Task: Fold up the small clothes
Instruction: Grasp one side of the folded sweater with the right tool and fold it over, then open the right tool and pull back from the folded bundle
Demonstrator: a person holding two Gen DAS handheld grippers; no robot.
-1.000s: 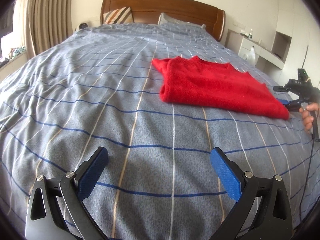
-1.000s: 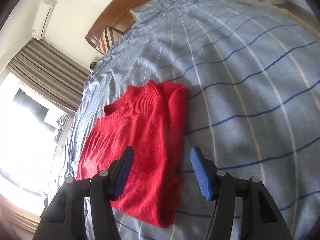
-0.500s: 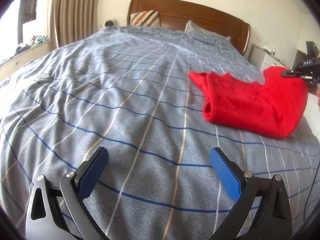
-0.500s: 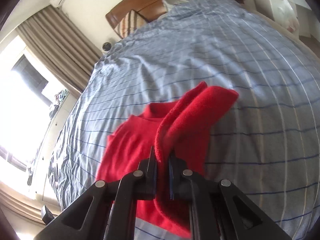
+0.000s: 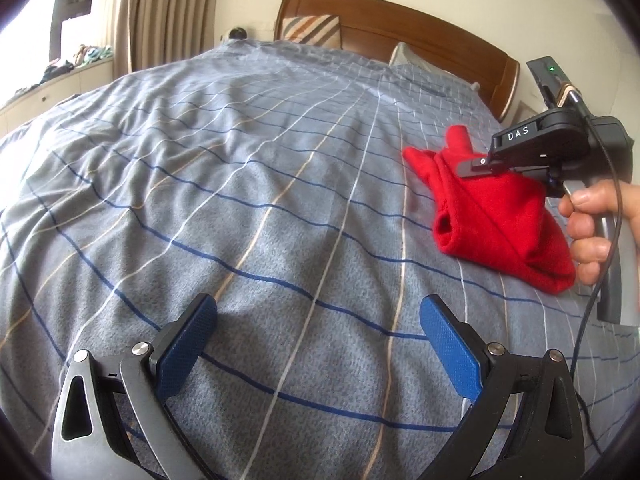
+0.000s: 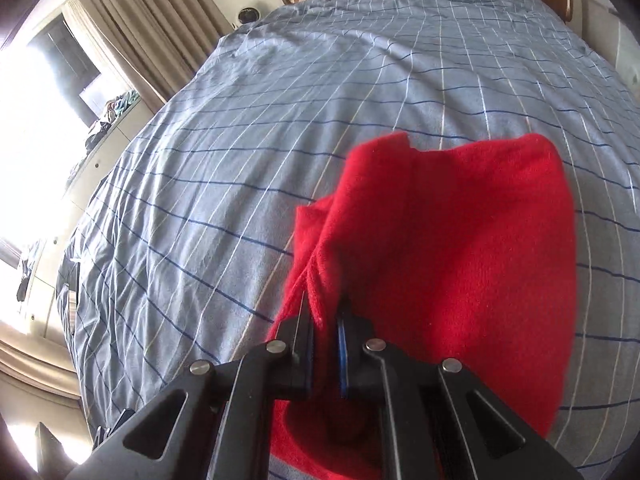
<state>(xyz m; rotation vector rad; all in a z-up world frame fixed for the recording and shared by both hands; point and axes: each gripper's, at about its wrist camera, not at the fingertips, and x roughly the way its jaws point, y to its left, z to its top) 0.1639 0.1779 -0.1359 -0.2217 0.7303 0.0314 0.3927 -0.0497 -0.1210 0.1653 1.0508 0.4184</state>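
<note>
A red knitted sweater (image 5: 492,216) lies partly folded on the grey checked bedspread (image 5: 240,184), at the right in the left wrist view. My right gripper (image 6: 325,334) is shut on an edge of the sweater (image 6: 452,248) and holds that part lifted and draped over the rest. In the left wrist view the right gripper (image 5: 466,168) reaches over the sweater from the right, held by a hand. My left gripper (image 5: 318,344) is open and empty, low over bare bedspread, to the left of and nearer than the sweater.
A wooden headboard (image 5: 400,28) with a striped pillow (image 5: 316,30) and a pale pillow stands at the far end. Curtains (image 5: 160,12) and a window ledge with clutter are on the left. A cable (image 5: 600,272) hangs from the right gripper.
My right gripper closed on the sweater's edge, lifted it and carried it over towards the collar end. My left gripper swung left, so the sweater sits farther right in its view.
</note>
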